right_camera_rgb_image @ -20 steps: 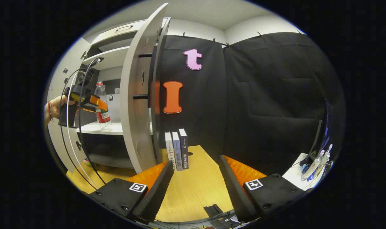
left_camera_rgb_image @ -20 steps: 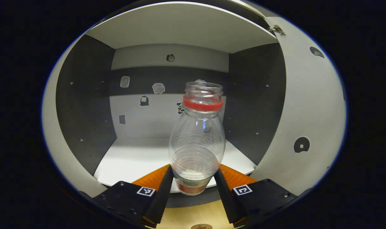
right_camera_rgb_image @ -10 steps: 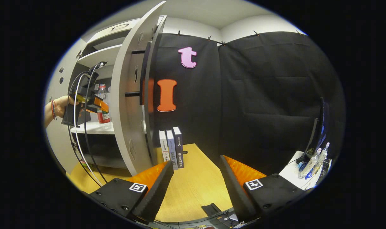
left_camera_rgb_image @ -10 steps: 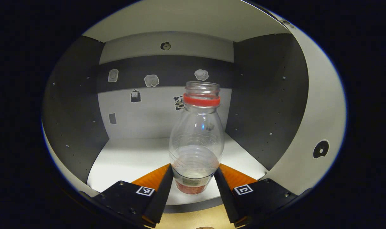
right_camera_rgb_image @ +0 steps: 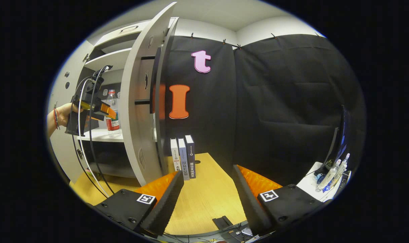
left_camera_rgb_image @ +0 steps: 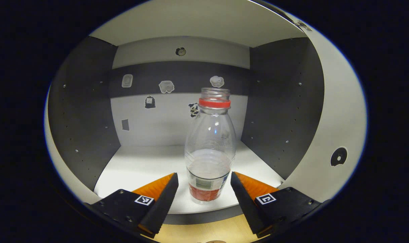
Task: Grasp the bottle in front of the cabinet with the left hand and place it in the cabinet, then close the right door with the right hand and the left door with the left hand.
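Bottle (left_camera_rgb_image: pixel 210 148) stands upright on cabinet shelf (left_camera_rgb_image: pixel 140 168), its base edge hidden.

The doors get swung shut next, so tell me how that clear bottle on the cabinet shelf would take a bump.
The clear plastic bottle looks empty and uncapped, so it is probably very light and easily nudged. It is tall on a narrow base near the shelf front edge, so it may tip. The left claw stands open around it, not touching, so nothing steadies it.
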Action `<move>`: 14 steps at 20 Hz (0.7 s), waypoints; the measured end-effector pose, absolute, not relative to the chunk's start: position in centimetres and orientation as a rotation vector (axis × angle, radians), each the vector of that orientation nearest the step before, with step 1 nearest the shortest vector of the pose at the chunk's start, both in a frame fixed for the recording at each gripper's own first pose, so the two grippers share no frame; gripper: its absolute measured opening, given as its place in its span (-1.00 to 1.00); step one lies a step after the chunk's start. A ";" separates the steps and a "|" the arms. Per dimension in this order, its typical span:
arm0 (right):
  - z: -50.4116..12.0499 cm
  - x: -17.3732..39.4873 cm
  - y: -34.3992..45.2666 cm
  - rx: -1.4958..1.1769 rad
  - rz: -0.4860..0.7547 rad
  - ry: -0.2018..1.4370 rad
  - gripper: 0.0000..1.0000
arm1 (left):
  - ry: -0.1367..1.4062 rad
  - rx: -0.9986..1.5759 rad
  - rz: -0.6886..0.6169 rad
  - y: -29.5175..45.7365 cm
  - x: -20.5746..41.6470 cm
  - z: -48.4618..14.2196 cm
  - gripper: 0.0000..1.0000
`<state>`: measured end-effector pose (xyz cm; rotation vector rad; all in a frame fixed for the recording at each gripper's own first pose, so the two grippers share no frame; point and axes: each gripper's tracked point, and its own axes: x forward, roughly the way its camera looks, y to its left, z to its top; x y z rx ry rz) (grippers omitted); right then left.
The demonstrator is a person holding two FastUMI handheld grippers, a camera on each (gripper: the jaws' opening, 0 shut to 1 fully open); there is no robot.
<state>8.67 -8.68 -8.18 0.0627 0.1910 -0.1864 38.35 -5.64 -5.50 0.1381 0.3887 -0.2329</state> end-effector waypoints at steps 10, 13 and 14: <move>-4.8 11.4 -7.7 0.066 0.012 0.126 0.92 | 0.208 0.088 -0.124 -1.5 27.5 0.6 0.90; -4.7 12.9 -7.1 0.077 0.027 0.141 0.92 | 0.168 0.112 -0.093 -0.2 23.4 2.6 0.90; -4.7 13.6 -6.7 0.074 0.035 0.142 0.92 | 0.148 0.128 -0.099 -0.1 22.2 3.4 0.90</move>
